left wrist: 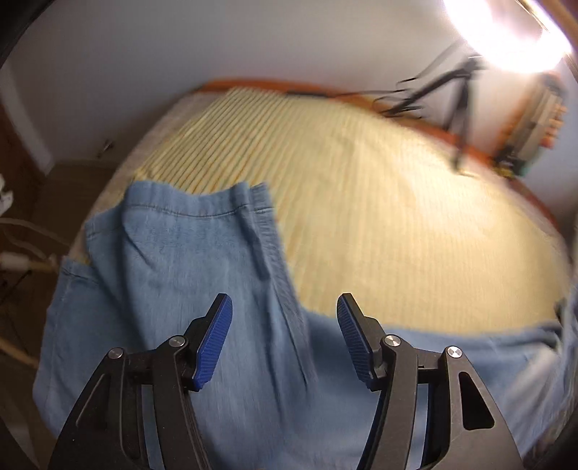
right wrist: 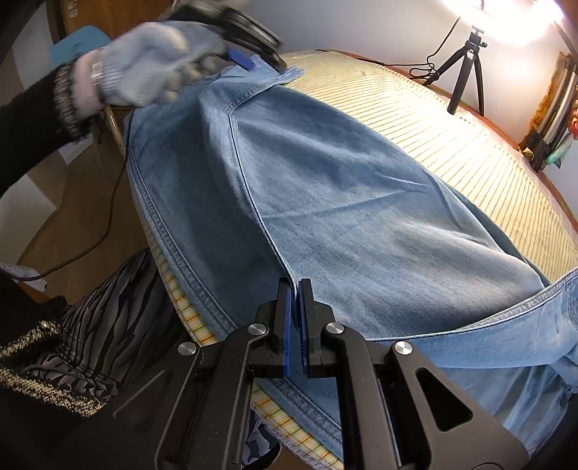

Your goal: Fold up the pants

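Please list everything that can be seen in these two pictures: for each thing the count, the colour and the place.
jeans: one, light blue, spread along the near edge of the mat
mat: one, yellow with stripes, covers the table top
table: one, orange-brown rim behind the mat
tripod: one, black, at the far edge, cables beside it
lamp: one, bright white, above the tripod
striped clothing: one, grey and black, on the person, below the table edge
left hand: one, grey-blue glove, black sleeve, over the far end of the jeans
left claw: one, black with blue pads, open above the jeans
right claw: one, black with blue pads, shut on a jeans seam
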The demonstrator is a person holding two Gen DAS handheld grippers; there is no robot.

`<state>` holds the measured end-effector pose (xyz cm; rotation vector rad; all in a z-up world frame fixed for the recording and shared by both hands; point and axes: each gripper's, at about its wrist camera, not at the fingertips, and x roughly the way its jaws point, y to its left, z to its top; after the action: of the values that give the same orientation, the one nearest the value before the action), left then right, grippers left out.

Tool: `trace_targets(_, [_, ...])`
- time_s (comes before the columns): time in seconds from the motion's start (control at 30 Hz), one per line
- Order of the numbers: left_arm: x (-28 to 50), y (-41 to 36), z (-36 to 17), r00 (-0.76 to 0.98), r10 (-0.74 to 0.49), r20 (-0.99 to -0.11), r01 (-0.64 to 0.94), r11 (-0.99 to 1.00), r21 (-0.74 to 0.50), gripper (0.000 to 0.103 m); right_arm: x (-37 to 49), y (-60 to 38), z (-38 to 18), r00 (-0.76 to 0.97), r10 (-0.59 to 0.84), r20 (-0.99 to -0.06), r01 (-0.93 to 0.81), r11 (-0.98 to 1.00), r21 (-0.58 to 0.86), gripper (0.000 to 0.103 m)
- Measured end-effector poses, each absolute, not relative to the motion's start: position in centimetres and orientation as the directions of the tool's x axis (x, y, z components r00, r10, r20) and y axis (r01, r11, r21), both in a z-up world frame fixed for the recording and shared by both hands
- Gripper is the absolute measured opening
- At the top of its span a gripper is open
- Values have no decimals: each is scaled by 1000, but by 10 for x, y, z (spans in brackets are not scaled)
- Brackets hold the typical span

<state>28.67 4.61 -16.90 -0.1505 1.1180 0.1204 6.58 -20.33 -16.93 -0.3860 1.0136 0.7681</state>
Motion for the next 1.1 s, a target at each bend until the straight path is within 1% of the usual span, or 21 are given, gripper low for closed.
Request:
trace_targets(0.13, [311, 55, -195, 381, 110, -918, -252, 968, 11, 60, 65, -202, -168, 312, 386, -868, -726, 686, 44, 5])
trace_targets(0.17, [312, 58, -197, 391, 105, -914, -268, 963, -4, 62, 66, -201, -168, 313, 385, -868, -725, 687, 43, 5])
trace_targets(0.23, [313, 64, -197, 404, 94, -910, -293, 956, -32, 58, 64, -199, -167, 316, 382, -868, -723, 690, 40, 5])
trace_targets(0.3, [312, 69, -195, 412, 94, -906, -306, 951, -41, 47, 64, -199, -167, 317, 383, -868, -719, 694, 44, 5])
trace_targets(0.37, [311, 71, -194, 429, 81, -900, -295, 954, -55, 20, 65, -199, -167, 319, 378, -869, -715, 698, 41, 5])
trace_targets(0.4, [310, 74, -193, 435, 66, -898, -291, 954, -70, 15, 65, -199, -167, 322, 375, -869, -714, 699, 38, 5])
trace_targets(0.47, [309, 82, -192, 440, 38, -897, -287, 953, -100, 8, 67, -199, -167, 326, 371, -869, -711, 702, 33, 5])
trace_targets(0.63, [291, 120, -176, 503, -38, -863, -335, 912, -235, 5, 66, -198, -165, 340, 362, -868, -708, 706, 17, 5])
trace_targets(0.8, [262, 161, -155, 560, -68, -826, -363, 876, -317, 3, 70, -200, -164, 344, 366, -865, -699, 715, 25, 5])
trace_targets(0.97, [207, 199, -132, 652, -54, -756, -377, 842, -386, 3, 68, -198, -158, 369, 361, -856, -696, 718, 3, 5])
trace_targets(1.07, [186, 216, -136, 661, -37, -749, -396, 831, -391, 3, 66, -198, -155, 377, 364, -852, -700, 715, -5, 5])
trace_targets(1.1, [183, 221, -141, 648, -65, -759, -389, 828, -403, 3, 66, -198, -155, 375, 363, -853, -702, 713, -5, 5])
